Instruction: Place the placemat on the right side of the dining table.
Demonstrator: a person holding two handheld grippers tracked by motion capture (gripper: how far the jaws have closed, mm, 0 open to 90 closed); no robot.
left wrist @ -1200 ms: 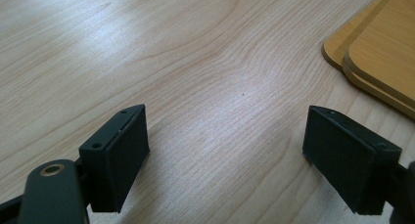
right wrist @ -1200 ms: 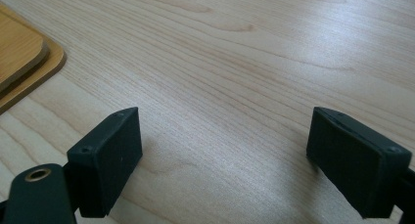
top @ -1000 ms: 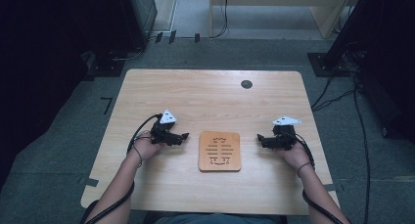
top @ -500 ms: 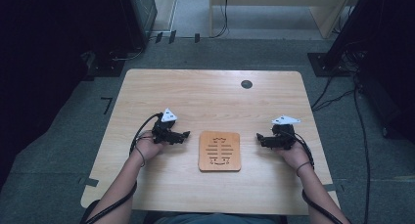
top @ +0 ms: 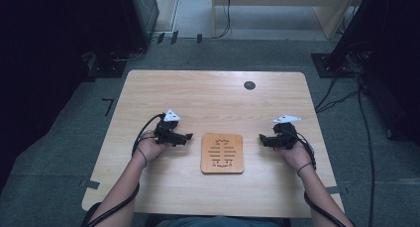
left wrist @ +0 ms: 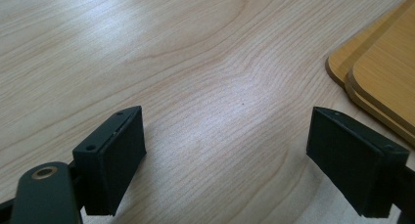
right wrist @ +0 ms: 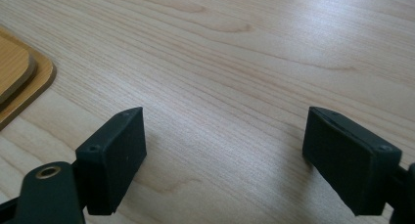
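A: Largest item: tabletop (top: 198, 95), one, pale wood grain, with one small dark round fitting (top: 249, 85) near the far edge. No brand or lettering legible on it.

B: Next down: wooden trivet (top: 222, 152), one from the high view, orange-brown, rounded corners, lying flat near the front middle of the tabletop. Cut-out slots in the centre, shaped like a character or emblem; not readable as writing. In both gripper views the corner looks like two stacked layers; cannot tell whether one board or two.

A: Position of trivet relative to tools?

B: Between the two, apart from both. Seen at the right edge of the left gripper view (left wrist: 386, 72), at the left edge of the right gripper view (right wrist: 19, 82).

A: Left tool (top: 184, 138): one, held in the left hand (top: 151, 148), jaws spread wide after just opening, nothing between them but bare tabletop. Pointed toward the trivet, just beside its left edge.

B: Right tool (top: 264, 140): one, held in the right hand (top: 293, 152), jaws spread, just closed a little, nothing between them. Pointed toward the trivet's right edge, near it.

A: Grey three-cornered plates: two, one atop each tool. No label visible.

B: Cables: two, one trailing back from each tool along the forearms.
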